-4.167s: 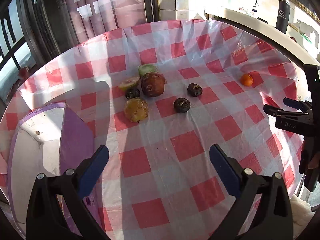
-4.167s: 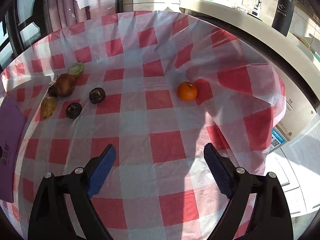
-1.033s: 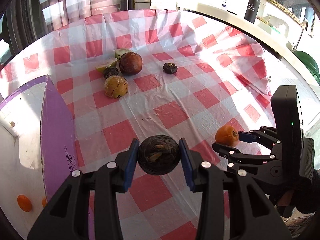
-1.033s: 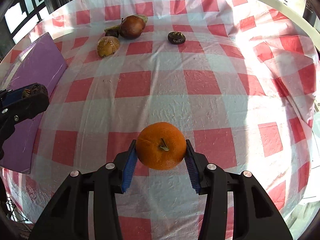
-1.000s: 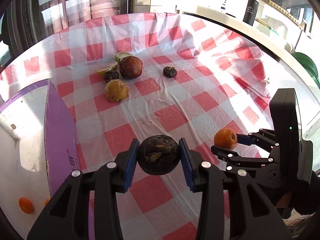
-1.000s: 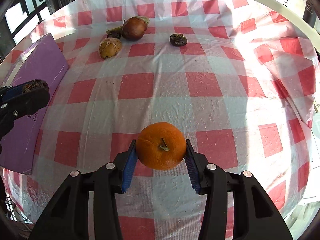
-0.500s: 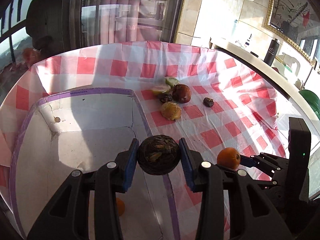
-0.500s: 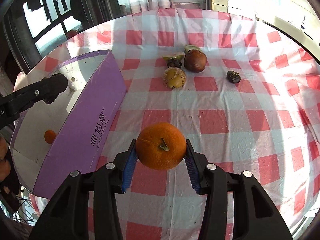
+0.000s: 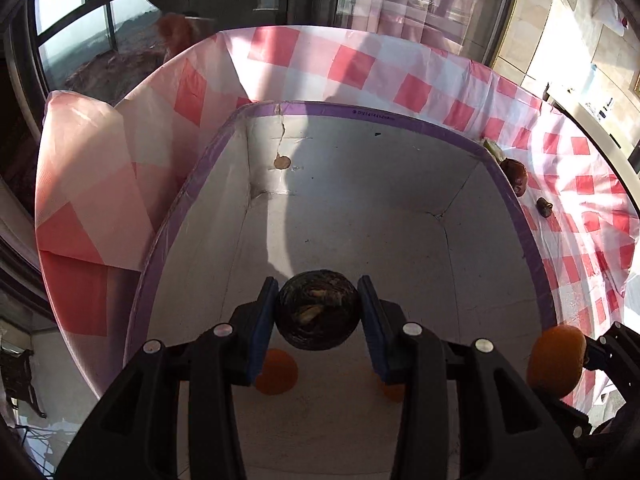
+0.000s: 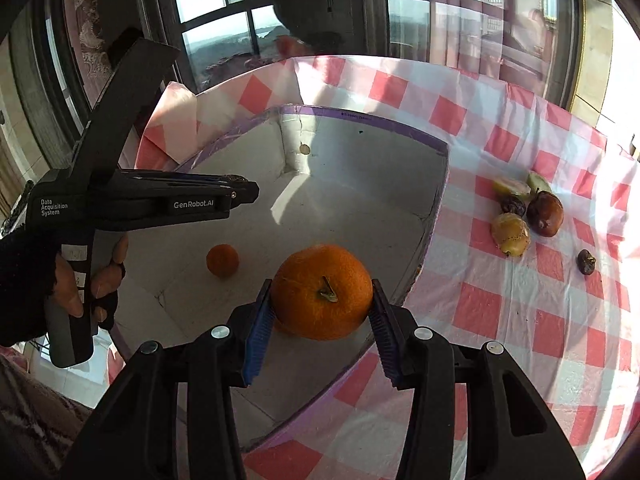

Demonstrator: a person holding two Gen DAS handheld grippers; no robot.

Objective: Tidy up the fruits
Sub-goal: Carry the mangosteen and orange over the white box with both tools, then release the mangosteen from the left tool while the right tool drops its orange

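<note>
1. Both hands swung from the checkered table (image 10: 520,320) over the purple-rimmed box (image 9: 360,114) in the last second.
2. Left gripper (image 9: 318,314) clamps a dark fruit (image 9: 318,310) above the box floor.
3. Right gripper (image 10: 322,306) pinches the orange (image 10: 322,292) over the near rim, so drop-off looks next; two small oranges (image 10: 223,260) already sit inside.

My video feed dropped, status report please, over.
Left gripper shut on dark fruit, above the box. Right gripper shut on orange, at the box's edge. Nothing in the way.

Gripped orange (image 10: 322,292), dark fruit (image 9: 318,310) above box (image 9: 360,114)
</note>
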